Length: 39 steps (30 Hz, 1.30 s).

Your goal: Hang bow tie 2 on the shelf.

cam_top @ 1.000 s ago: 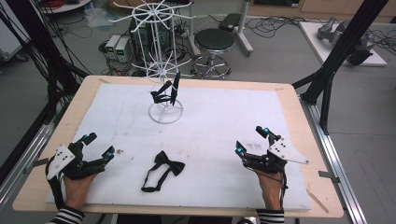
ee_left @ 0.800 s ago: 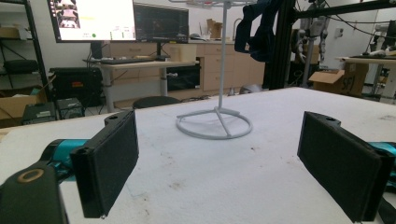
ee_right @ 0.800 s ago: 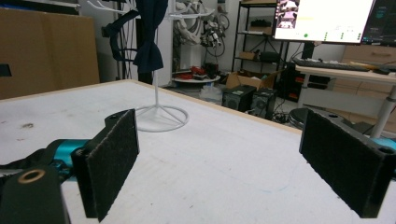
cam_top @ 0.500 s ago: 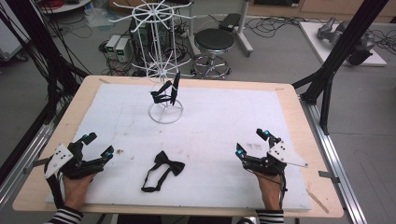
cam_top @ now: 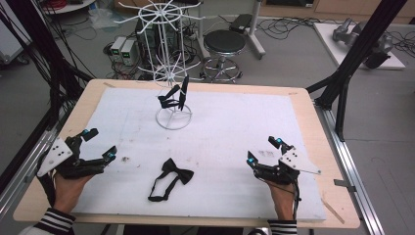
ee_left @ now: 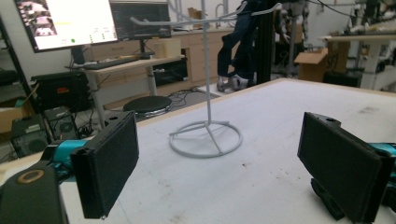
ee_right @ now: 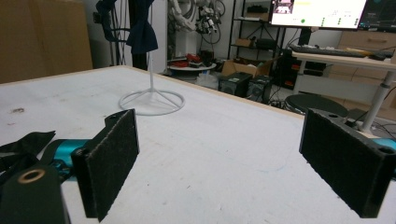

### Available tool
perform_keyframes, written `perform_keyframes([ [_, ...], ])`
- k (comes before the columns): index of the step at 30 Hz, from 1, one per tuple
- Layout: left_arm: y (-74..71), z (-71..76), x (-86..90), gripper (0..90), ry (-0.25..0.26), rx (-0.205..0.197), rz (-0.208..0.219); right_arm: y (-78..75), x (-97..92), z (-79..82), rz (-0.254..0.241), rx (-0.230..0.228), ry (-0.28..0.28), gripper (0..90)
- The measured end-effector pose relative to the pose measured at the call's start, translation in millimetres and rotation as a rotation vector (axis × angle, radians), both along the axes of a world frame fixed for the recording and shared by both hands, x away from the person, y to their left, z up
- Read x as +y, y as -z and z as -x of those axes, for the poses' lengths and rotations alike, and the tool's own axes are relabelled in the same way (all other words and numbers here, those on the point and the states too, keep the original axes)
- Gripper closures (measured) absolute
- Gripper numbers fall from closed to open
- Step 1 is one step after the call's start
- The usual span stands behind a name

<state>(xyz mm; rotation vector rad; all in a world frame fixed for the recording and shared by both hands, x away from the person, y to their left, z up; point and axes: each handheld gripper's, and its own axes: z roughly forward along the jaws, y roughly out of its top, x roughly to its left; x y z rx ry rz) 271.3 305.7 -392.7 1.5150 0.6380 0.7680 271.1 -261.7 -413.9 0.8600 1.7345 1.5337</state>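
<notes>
The left hand-held gripper (cam_top: 95, 144) rests near the left edge of the counter (cam_top: 303, 105), and its jaws are spread wide with nothing between them. The right hand-held gripper (cam_top: 264, 150) rests near the right side of the counter, and its jaws are spread wide too, with nothing in them. A black bow tie (cam_top: 172, 175) lies flat on the white mat (cam_top: 235, 122), near the front edge, between the two grippers. It is apart from both of them, a bit nearer to the left one. Its thin strap curls out toward the front. In the right gripper view, a bit of the bow tie (ee_right: 23, 142) shows at the left edge, just beside the left jaw. A white wire stand (cam_top: 172, 73) is farther back on the mat, near the far edge. It has a round ring for a foot and thin arms sticking out at the top. A second bow tie (cam_top: 176, 95), a dark one, hangs low on the stand above the ring. In the left gripper view the stand (ee_left: 206, 135) shows straight ahead between the jaws, well away from them. A round stool (cam_top: 224, 44) is on the floor behind the counter.
</notes>
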Motion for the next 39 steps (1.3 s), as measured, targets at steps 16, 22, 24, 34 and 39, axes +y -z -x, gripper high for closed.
perform_keyframes([
  [16, -36.8, -18.6, -23.7, 12.9, 0.161, 0.043, -0.113, 6.0, -5.1, 4.5, -0.058, -0.01, 0.004, 11.4],
  [22, -43.1, -26.9, -34.3, 12.9, 0.244, 0.086, -0.194, 10.1, -3.8, 9.0, -0.048, -0.044, -0.001, 11.4],
  [24, -45.1, -30.2, -38.8, 13.0, 0.276, 0.108, -0.22, 13.6, -4.0, 10.5, -0.045, -0.05, 0.003, 11.4],
  [34, -51.3, -43.6, -65.1, 13.0, 0.386, 0.168, -0.351, 25.4, -7.7, 17.1, -0.047, -0.054, 0.015, 11.4],
  [39, -54.8, -48.5, -75.9, 13.1, 0.422, 0.182, -0.43, 28.1, -7.3, 17.4, -0.054, -0.038, -0.004, 11.4],
])
